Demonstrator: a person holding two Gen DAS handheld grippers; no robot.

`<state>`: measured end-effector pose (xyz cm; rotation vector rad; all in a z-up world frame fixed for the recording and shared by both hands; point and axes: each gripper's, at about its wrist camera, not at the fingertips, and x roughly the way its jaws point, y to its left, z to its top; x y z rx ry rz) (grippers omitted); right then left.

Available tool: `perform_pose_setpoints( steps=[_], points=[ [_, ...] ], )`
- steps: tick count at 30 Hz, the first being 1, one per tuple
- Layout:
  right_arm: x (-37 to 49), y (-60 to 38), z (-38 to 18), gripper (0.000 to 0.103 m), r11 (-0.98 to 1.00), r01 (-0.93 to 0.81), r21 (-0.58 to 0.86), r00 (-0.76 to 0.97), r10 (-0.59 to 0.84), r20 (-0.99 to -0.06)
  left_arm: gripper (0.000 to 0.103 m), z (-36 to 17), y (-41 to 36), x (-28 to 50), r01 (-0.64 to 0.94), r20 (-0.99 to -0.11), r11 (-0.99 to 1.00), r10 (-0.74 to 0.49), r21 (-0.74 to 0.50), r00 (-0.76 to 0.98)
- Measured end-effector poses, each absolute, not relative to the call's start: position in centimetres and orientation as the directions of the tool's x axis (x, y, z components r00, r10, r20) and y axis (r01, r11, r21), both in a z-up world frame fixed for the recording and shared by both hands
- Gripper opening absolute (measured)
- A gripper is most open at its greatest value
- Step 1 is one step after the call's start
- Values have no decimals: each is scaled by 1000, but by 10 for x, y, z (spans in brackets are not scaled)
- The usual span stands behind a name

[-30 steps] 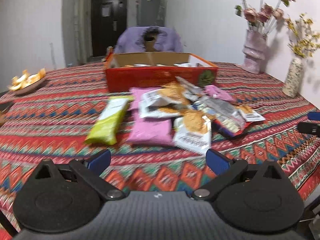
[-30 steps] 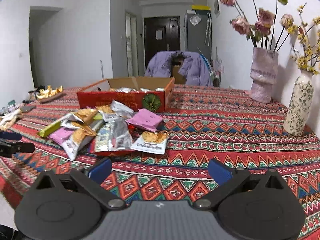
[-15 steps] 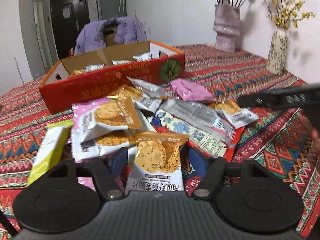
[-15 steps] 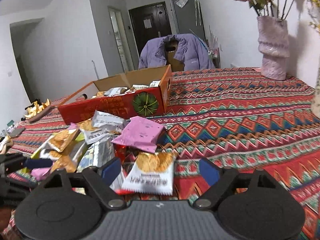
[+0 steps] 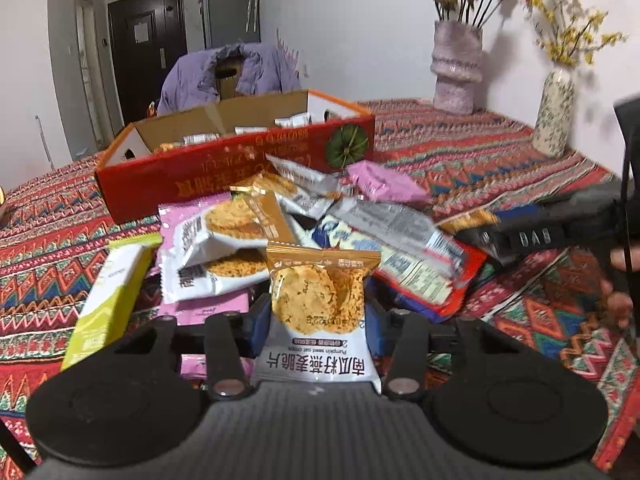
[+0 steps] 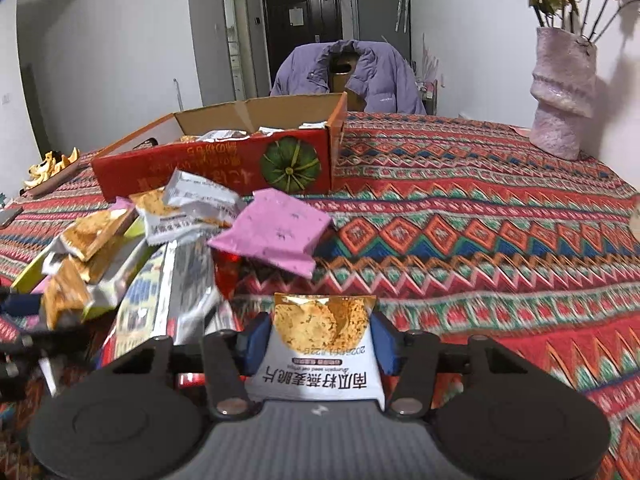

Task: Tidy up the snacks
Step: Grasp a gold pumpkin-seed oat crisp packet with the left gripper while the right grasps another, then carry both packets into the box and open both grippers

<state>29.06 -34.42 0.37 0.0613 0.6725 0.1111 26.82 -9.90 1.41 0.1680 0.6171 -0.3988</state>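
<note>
A pile of snack packets (image 5: 304,220) lies on the patterned tablecloth in front of an open red cardboard box (image 5: 236,168) that holds several packets. My left gripper (image 5: 316,320) is shut on a white and gold oat-crisp packet (image 5: 320,304) at the pile's near edge. My right gripper (image 6: 320,336) is shut on a like oat-crisp packet (image 6: 320,340) at the pile's right edge, just below a pink packet (image 6: 276,232). The red box also shows in the right wrist view (image 6: 224,164). The right gripper's body shows at the right of the left wrist view (image 5: 536,232).
A pink vase of roses (image 5: 456,68) and a slim patterned vase with yellow flowers (image 5: 554,112) stand at the table's far right. A chair with a purple jacket (image 6: 348,76) is behind the box. A dish of orange peels (image 6: 52,168) sits at the far left.
Both grippers moved in from the table's front edge to the pile and closed, each on an oat-crisp packet.
</note>
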Motion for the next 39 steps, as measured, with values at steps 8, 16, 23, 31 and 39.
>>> perform_pose_setpoints(
  steps=[8, 16, 23, 31, 39],
  points=[
    [227, -346, 22, 51, 996, -64, 66, 805, 90, -586, 47, 38, -74, 233, 392, -546, 919, -347, -37, 762],
    [196, -330, 39, 51, 995, -87, 41, 835, 95, -542, 47, 47, -58, 207, 370, -508, 927, -345, -56, 789],
    [194, -322, 42, 51, 995, -91, 36, 837, 96, -538, 47, 50, -51, 204, 362, -493, 930, -348, -70, 798],
    [226, -324, 75, 50, 988, -141, 64, 853, 154, -498, 47, 90, -38, 244, 401, -439, 913, -391, -75, 809],
    [340, -320, 152, 50, 933, -335, 135, 835, 360, -417, 47, 151, -16, 381, 354, -466, 926, -373, -132, 802]
  ],
)
